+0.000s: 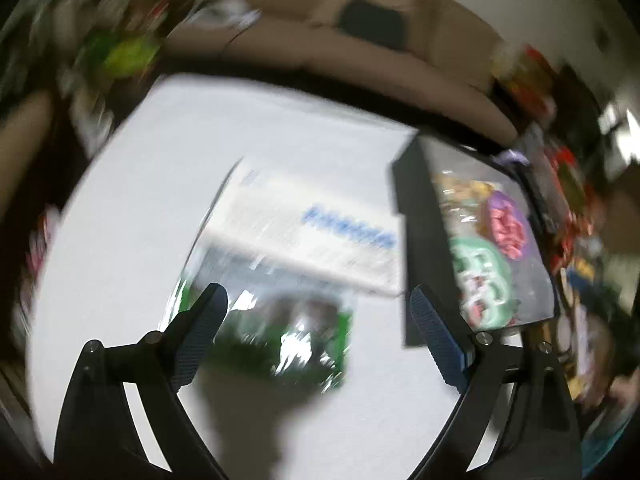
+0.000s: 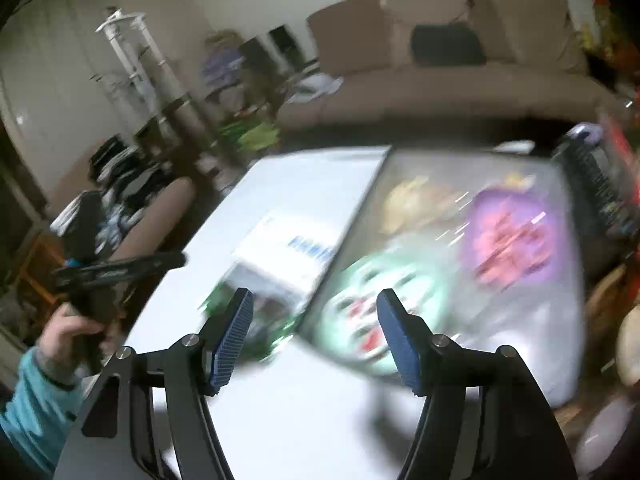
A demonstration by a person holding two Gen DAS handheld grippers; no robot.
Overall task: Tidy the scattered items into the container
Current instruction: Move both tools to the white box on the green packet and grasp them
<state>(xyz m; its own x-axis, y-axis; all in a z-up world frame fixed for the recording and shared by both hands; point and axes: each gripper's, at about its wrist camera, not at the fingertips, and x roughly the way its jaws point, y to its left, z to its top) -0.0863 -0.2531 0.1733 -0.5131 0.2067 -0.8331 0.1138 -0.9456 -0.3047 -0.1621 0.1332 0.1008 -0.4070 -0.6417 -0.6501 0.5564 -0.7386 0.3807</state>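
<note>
Left wrist view, blurred: left gripper (image 1: 316, 312) spread wide, nothing between its jaws. Below it on the white table (image 1: 140, 200) lie a green shiny packet (image 1: 280, 336) and, touching it, a white box with blue lettering (image 1: 316, 232). Dark container (image 1: 412, 216) stands just beside the box, already holding coloured packets. Right gripper (image 2: 316, 320) partly open and empty, hovering at the container's near corner. Likely next: pick up the green packet. Advice: straddle one edge, close firmly since the film looks slippery, and lift clear of the container wall.
</note>
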